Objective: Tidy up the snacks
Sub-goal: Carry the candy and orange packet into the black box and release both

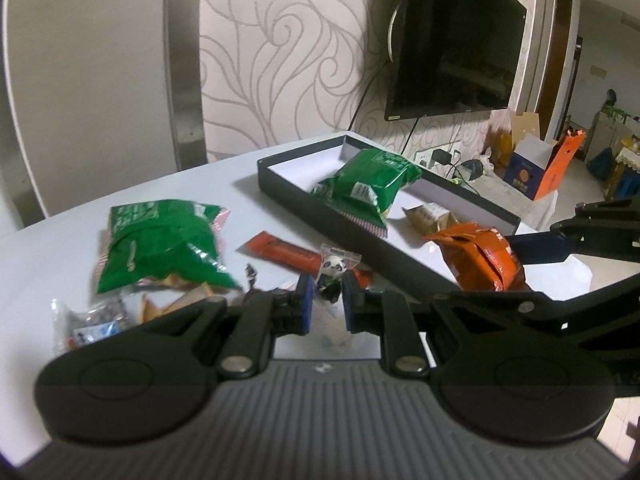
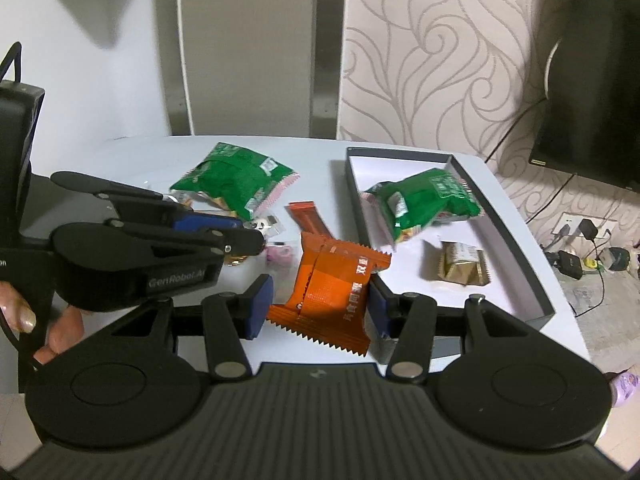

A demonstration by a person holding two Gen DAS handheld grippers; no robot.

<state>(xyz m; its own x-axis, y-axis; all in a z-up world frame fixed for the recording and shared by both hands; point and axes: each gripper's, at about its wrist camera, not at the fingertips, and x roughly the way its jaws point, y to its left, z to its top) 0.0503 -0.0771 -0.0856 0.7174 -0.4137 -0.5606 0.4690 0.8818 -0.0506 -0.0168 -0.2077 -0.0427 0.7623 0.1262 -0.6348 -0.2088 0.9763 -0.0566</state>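
Two hand-held grippers are working over a white table (image 2: 120,152) strewn with snacks. The right gripper (image 2: 316,304) is clamping an orange packet (image 2: 332,280) between its blue pads; white Chinese characters are running along the packet's right side, too small to read with certainty. The left gripper (image 1: 326,300) is pinching a small clear packet with a panda figure (image 1: 330,276), its jaws nearly together on it. The housing of the left gripper is showing the printed words "GenRobot.AI" in the right wrist view, with a person's fingers (image 2: 60,332) wrapping its handle. A dark shallow box (image 2: 536,280) is sitting on the table's right part, holding a green bag (image 2: 424,200) and a gold wrapped piece (image 2: 460,264). A second green bag (image 2: 236,180) and a flat orange stick (image 2: 308,216) are lying on the table outside the box. The bags' labels are unreadable.
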